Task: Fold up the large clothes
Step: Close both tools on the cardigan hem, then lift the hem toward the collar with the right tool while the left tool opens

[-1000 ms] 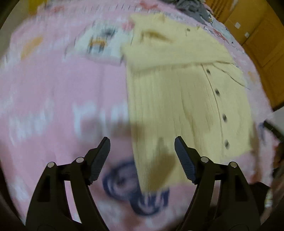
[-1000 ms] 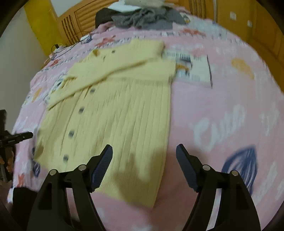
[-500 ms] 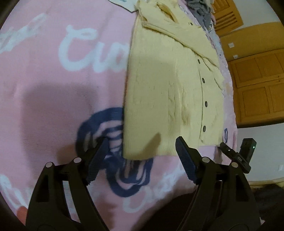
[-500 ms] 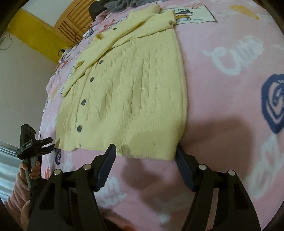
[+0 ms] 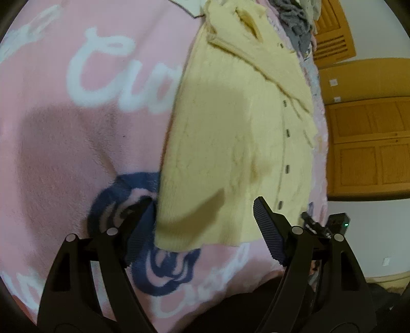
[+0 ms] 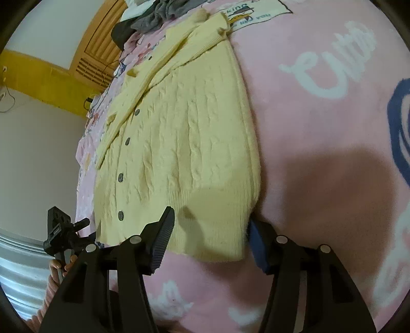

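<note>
A pale yellow cable-knit cardigan (image 5: pixel 230 133) with dark buttons lies flat on a pink bedspread (image 5: pixel 77 143), its sleeves folded across the chest. My left gripper (image 5: pixel 202 225) is open, its jaws either side of one hem corner, the left jaw low against the bedspread. In the right wrist view the cardigan (image 6: pixel 184 143) fills the middle. My right gripper (image 6: pixel 212 233) is open, its jaws straddling the other hem corner, the right jaw tucked beside the cardigan's edge. Neither gripper holds anything.
The bedspread (image 6: pixel 320 153) has white lettering and a dark blue rose print (image 5: pixel 153 256). A pile of grey clothes (image 6: pixel 153 15) lies at the far end of the bed. Wooden cabinet doors (image 5: pixel 369 148) stand beyond the bed's edge.
Both grippers have come down and forward to the cardigan's hem. Each now has a hem corner between its open jaws. The cardigan has not moved.
</note>
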A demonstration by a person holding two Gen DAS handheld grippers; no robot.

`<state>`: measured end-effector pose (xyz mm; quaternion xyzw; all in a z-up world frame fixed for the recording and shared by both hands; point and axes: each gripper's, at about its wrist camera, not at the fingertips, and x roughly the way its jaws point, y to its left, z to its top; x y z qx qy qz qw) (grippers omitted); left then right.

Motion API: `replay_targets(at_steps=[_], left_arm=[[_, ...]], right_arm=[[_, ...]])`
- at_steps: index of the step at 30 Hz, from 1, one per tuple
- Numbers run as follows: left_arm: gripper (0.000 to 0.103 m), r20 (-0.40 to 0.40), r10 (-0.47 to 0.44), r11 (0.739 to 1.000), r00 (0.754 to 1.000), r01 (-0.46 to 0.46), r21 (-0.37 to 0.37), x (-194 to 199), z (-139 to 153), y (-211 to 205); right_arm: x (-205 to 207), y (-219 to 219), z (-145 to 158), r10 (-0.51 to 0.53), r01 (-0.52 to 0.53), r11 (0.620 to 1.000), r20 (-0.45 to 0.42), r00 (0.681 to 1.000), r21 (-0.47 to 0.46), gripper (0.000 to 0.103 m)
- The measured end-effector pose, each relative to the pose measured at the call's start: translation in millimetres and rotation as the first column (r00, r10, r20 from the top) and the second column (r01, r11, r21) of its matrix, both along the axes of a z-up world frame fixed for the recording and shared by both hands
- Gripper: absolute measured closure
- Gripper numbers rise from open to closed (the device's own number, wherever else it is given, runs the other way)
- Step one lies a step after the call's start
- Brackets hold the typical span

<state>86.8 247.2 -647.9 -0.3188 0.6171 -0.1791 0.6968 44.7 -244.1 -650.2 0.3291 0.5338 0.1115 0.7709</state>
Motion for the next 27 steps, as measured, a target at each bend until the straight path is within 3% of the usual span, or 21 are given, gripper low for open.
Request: replay_targets(at_steps=[2, 4, 5, 6, 7, 9, 11, 13, 15, 19, 27], left_arm=[[0.028, 0.032, -0.012, 1.0, 0.999, 0.012, -0.003, -3, 6, -2], [0.028, 0.056, -0.056, 0.997, 0.997, 0.053, 0.052, -3, 10, -12], [0.028, 0.06, -0.06, 0.996, 0.996, 0.055, 0.071, -5, 11, -13], [0.03, 0.063, -0.055, 0.995, 0.997, 0.049, 0.09, -5, 11, -15], [0.041, 0.074, -0.052, 0.992, 0.996, 0.043, 0.119, -6, 15, -18], [0.078, 0.1, -0.081, 0.991, 0.992, 0.069, 0.11, -7, 20, -25], [0.078, 0.12, -0.12, 0.985, 0.985, 0.103, 0.136, -7, 26, -37], [0.082, 0.106, -0.154, 0.976, 0.982, 0.134, 0.173, -2, 23, -49], [0.092, 0.095, -0.137, 0.979, 0.986, 0.12, 0.164, 3, 21, -50], [0.093, 0.149, -0.111, 0.984, 0.983, 0.088, 0.153, -2, 32, -43], [0.093, 0.265, -0.041, 0.983, 0.963, -0.008, 0.181, -13, 67, -25]], right_arm=[[1, 3, 1, 0.014, -0.014, 1.0, 0.009, 1.0, -0.011, 0.052], [3, 6, 5, 0.051, -0.05, 0.997, 0.011, 0.999, -0.056, 0.063], [3, 7, 7, 0.062, -0.061, 0.996, 0.015, 0.998, -0.072, 0.076], [4, 8, 9, 0.071, -0.069, 0.995, 0.02, 0.997, -0.066, 0.083], [4, 10, 12, 0.078, -0.076, 0.995, 0.025, 0.997, -0.057, 0.088], [5, 15, 18, 0.085, -0.083, 0.995, 0.044, 0.995, -0.057, 0.088], [7, 22, 19, 0.107, -0.105, 0.994, 0.047, 0.993, -0.039, 0.088], [12, 29, 14, 0.116, -0.114, 0.989, 0.009, 0.993, -0.096, 0.088], [13, 28, 12, 0.099, -0.098, 0.99, 0.006, 0.995, -0.1, 0.091], [4, 26, 23, 0.08, -0.075, 0.993, 0.049, 0.996, -0.096, 0.093], [-18, -2, 71, -0.024, 0.016, 0.999, 0.174, 0.984, 0.047, 0.094]])
